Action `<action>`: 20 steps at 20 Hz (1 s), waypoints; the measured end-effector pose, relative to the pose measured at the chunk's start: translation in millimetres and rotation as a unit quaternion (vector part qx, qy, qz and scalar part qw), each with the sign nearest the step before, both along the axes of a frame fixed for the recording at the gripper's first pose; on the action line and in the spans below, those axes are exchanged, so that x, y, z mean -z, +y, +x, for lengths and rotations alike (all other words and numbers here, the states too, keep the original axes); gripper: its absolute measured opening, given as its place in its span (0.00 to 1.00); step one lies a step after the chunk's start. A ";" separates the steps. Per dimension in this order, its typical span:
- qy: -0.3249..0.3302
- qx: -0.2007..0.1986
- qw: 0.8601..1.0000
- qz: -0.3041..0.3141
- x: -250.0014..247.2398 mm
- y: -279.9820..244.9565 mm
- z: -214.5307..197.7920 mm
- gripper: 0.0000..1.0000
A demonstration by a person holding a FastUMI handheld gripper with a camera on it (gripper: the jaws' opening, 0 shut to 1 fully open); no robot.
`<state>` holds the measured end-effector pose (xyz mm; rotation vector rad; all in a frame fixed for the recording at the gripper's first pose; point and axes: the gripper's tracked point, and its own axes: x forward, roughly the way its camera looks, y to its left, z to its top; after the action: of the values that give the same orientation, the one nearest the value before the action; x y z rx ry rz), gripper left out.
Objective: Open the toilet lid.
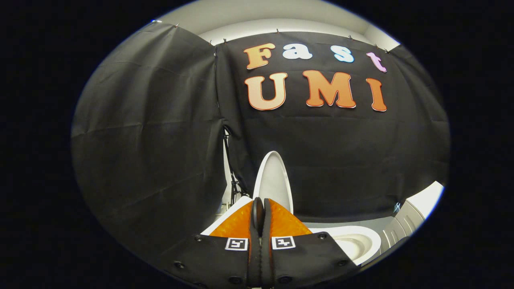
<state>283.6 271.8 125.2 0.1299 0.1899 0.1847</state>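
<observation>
1. Two fingers of the tongs [260, 208] sit pressed together with no gap between them, and nothing is caught in them.
2. Just ahead of the fingertips stands the toilet lid [274, 180], white and raised upright, its rounded top edge against the black cloth wall [152, 140] of the booth.
3. The lid's underside faces toward the right, over the bowl; whether the fingertips touch the lid's lower edge cannot be told, as the fingers cover that spot.
4. To the right of the fingers and below the lid lies the open toilet bowl [357, 241], white, with its rim and inner hollow showing.
5. A white edge of the toilet shows to the left of the fingers as well, beside the lid's base.
6. Beyond the lid on its left, thin black cables [231, 168] hang down in the gap where two cloth panels meet.
7. A white ribbed panel [405, 220] stands to the right of the bowl, near the foot of the cloth.
</observation>
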 end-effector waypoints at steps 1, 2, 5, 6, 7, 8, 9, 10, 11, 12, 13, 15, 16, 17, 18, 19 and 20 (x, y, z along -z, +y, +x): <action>0.001 -0.004 1.000 -0.001 0.2 7.1 0.9 0.08; 0.001 -0.010 1.000 -0.010 1.0 14.5 1.7 0.08; 0.002 -0.031 0.998 -0.055 4.3 36.3 2.7 0.08; 0.002 -0.033 0.998 -0.060 4.7 40.5 2.0 0.08; 0.002 -0.032 0.998 -0.061 6.0 43.6 1.8 0.08; 0.002 -0.033 0.998 -0.059 6.0 45.7 1.4 0.08; 0.001 -0.033 0.998 -0.062 6.8 45.6 1.6 0.08; -0.004 -0.029 0.997 -0.073 5.4 41.9 0.6 0.08; -0.012 -0.024 0.996 -0.080 2.5 37.2 2.0 0.09; -0.012 -0.024 0.997 -0.077 1.0 33.7 0.8 0.08; -0.012 -0.028 0.997 -0.065 2.1 34.8 -0.9 0.12; -0.015 -0.032 0.998 -0.045 2.1 34.4 1.0 0.19; -0.012 -0.034 0.998 -0.046 4.3 35.1 0.8 0.21; -0.013 -0.034 0.998 -0.051 6.6 34.2 1.2 0.23; -0.015 -0.030 0.998 -0.059 4.4 31.5 1.0 0.28; -0.017 -0.033 0.998 -0.060 3.9 30.7 0.4 0.34; -0.018 -0.030 0.998 -0.060 4.2 27.9 1.4 0.41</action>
<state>285.0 299.7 121.0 0.0019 0.1683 0.2349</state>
